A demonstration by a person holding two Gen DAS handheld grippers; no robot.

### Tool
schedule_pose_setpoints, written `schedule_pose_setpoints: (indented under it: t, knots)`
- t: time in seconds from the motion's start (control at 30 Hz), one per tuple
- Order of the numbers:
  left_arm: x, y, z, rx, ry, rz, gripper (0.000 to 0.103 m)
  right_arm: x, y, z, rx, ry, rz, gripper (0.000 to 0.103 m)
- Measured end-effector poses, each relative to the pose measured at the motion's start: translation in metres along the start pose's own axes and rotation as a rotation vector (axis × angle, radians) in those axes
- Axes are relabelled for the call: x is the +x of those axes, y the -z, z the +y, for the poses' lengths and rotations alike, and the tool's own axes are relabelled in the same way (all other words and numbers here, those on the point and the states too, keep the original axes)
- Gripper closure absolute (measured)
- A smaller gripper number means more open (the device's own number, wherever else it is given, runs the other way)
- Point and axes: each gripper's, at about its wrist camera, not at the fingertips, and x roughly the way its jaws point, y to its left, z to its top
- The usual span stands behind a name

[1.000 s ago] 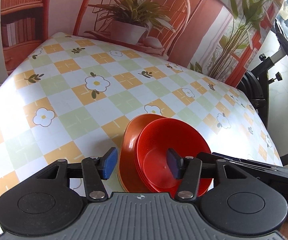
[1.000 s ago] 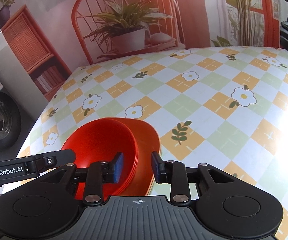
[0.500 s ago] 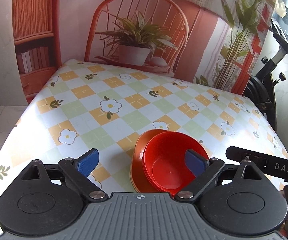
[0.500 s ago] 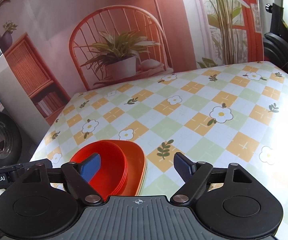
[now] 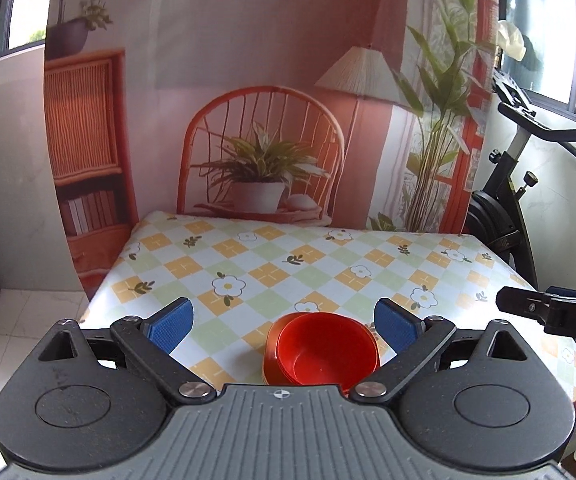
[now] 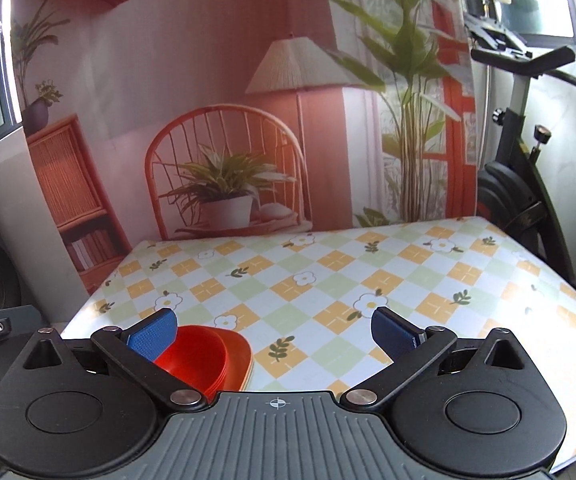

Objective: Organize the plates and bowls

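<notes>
Checked oilcloth with white flowers covers the table (image 5: pixel 328 264), and a printed backdrop (image 5: pixel 248 80) of a rattan chair, a potted plant and a lamp hangs behind it.

At the near edge of the table a stack of red bowls (image 5: pixel 326 354) is nested, resting on an orange plate (image 6: pixel 238 354) whose rim shows beneath and beside the bowls. In the right wrist view the same stack is seen low on the left, partly hidden by that gripper's left finger.

A second ago the left gripper (image 5: pixel 284 322) was narrowed close over the stack, one pad at the outer rim and the other inside the top bowl, and the right gripper (image 6: pixel 274 332) was nearly closed at the rim on the other side. Half a second ago both had been spread. Now both jaws are held wide and nothing is carried; both tools have been drawn back and raised, so that far more of the room is taken in and the stack appears smaller. The stack itself has not been shifted.

From this the release can be judged complete: the bowls have been gathered onto the plate and left standing. No other dish is seen on the table in either view, so the task is likely finished or close to it.

An exercise bike (image 6: pixel 528 184) stands to the right of the table.
</notes>
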Motion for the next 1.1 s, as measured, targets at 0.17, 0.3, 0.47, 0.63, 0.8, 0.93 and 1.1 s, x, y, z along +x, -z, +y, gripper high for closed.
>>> schedule_pose_setpoints:
  t: [0.17,0.3,0.47,0.63,0.8,0.93,1.1]
  knots:
    - [-0.044,0.001,-0.01,0.027,0.019,-0.071,0.005,-0.05,0.0,-0.004,-0.025,0.031,-0.069,0.0]
    - [-0.06,0.0,-0.016,0.044,0.027,-0.097,0.005,-0.081,0.0,-0.01,-0.045,0.055,-0.112,0.0]
    - [-0.077,-0.003,-0.028,0.061,-0.029,-0.15,0.005,-0.114,0.002,-0.012,-0.073,0.085,-0.163,0.0]
    - [-0.088,-0.004,-0.038,0.076,-0.01,-0.166,0.005,-0.131,0.006,-0.014,-0.066,0.078,-0.188,0.0]
    - [-0.092,-0.001,-0.043,0.093,-0.001,-0.175,0.005,-0.134,0.008,-0.015,-0.057,0.077,-0.197,0.0]
    - [-0.094,0.001,-0.048,0.109,-0.013,-0.186,0.005,-0.134,0.008,-0.015,-0.056,0.078,-0.196,0.0]
    - [-0.095,0.001,-0.048,0.117,-0.008,-0.186,0.005,-0.134,0.008,-0.016,-0.054,0.078,-0.196,0.0]
